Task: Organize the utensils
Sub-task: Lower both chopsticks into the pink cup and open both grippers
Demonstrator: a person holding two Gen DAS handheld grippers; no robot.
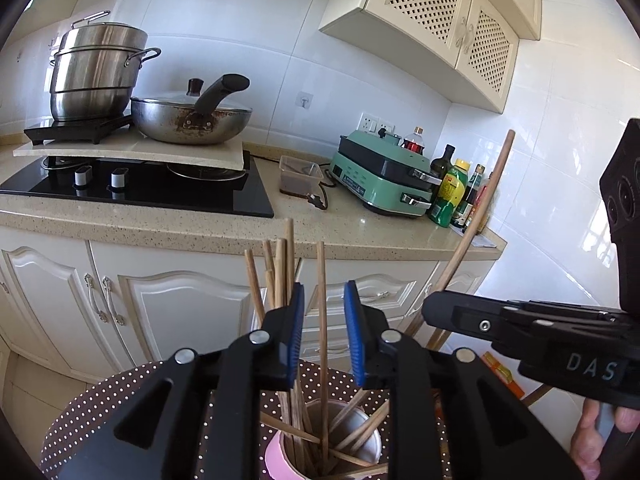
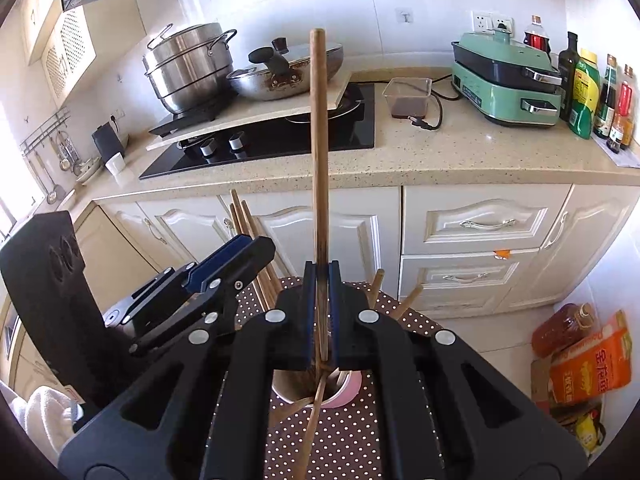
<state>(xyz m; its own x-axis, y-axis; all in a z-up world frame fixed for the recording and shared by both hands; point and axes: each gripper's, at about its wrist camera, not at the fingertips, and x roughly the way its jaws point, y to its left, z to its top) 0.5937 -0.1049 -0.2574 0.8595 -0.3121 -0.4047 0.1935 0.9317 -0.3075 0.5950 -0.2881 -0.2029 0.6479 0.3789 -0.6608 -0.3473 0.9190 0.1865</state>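
Note:
A pink-rimmed cup [image 1: 276, 454] stands on a brown polka-dot tabletop [image 1: 100, 408] and holds several wooden chopsticks [image 1: 280, 272] leaning at different angles. My left gripper [image 1: 323, 292] hovers over the cup and is open; one upright chopstick [image 1: 322, 328] stands in the gap, clear of both blue pads. My right gripper [image 2: 321, 280] is shut on a long, thick wooden stick [image 2: 319, 140] whose lower end reaches down into the cup [image 2: 352, 386]. In the left wrist view, that right gripper [image 1: 430, 310] and its stick [image 1: 486, 200] are at the right. The left gripper [image 2: 256, 242] shows at the left.
Behind the table runs a speckled counter [image 2: 460, 160] with a black hob [image 2: 280, 136], a steel steamer pot [image 2: 188, 68], a wok [image 2: 280, 72], a green electric grill [image 2: 508, 80] and several bottles [image 2: 584, 96]. An oil jug and bags [image 2: 584, 356] sit on the floor at the right.

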